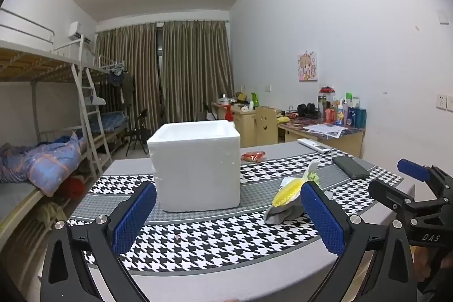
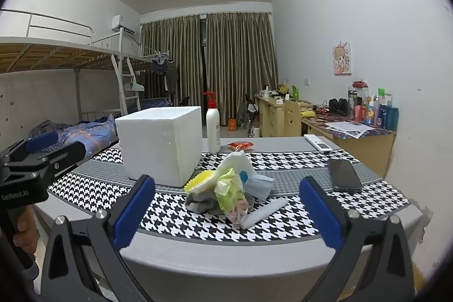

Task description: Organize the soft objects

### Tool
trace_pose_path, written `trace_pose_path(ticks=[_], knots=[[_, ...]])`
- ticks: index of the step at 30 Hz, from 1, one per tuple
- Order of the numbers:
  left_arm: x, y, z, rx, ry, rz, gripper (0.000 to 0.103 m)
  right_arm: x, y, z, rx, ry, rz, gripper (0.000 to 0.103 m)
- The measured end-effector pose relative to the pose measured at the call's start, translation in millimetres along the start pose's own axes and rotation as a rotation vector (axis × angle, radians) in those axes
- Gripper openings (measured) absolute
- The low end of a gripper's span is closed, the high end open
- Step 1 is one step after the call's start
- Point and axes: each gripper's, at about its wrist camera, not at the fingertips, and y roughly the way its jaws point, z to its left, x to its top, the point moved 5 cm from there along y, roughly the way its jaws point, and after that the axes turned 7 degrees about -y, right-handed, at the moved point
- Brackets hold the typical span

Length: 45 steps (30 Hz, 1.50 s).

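Note:
A white foam box (image 1: 196, 164) (image 2: 161, 145) stands open-topped on the houndstooth table cloth (image 1: 212, 239) (image 2: 283, 225). To its right lies a pile of soft items: a yellow scrubber (image 1: 286, 192) (image 2: 199, 181), grey cloth (image 1: 279, 212) (image 2: 202, 201), a green-yellow plastic bag (image 2: 230, 196), a blue face mask (image 2: 259, 183) and a white tube (image 2: 266, 211). My left gripper (image 1: 229, 220) is open and empty, in front of the box. My right gripper (image 2: 228, 214) is open and empty, facing the pile from the near edge.
A black phone (image 2: 344, 174) (image 1: 351, 167) and a white remote (image 2: 318, 145) (image 1: 312, 145) lie at the right. A red packet (image 2: 240, 145) (image 1: 253, 155) and a white pump bottle (image 2: 213, 126) are behind the box. Bunk beds stand left, cluttered desks right.

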Motion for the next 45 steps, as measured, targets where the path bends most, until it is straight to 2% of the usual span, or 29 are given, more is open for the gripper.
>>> trace_pose_path(ticks=[11, 18, 25, 45], knots=[[-1.1, 5.8, 0.8, -0.025, -0.02, 0.033, 0.102, 0.0, 0.0, -1.4, 0.006, 0.002, 0.002, 0.103], [0.5, -6.0, -1.0, -0.03, -0.008, 0.014, 0.102, 1.6, -0.3, -1.4, 0.008, 0.003, 0.002, 0.103], [-1.5, 0.4, -1.5, -0.026, -0.011, 0.036, 0.102, -0.6, 0.1, -0.5, 0.007, 0.004, -0.002, 0.103], [-2.5, 3.3, -0.5, -0.014, -0.01, 0.037, 0.102, -2.2, -0.2, -3.4, 0.008, 0.009, -0.003, 0.103]])
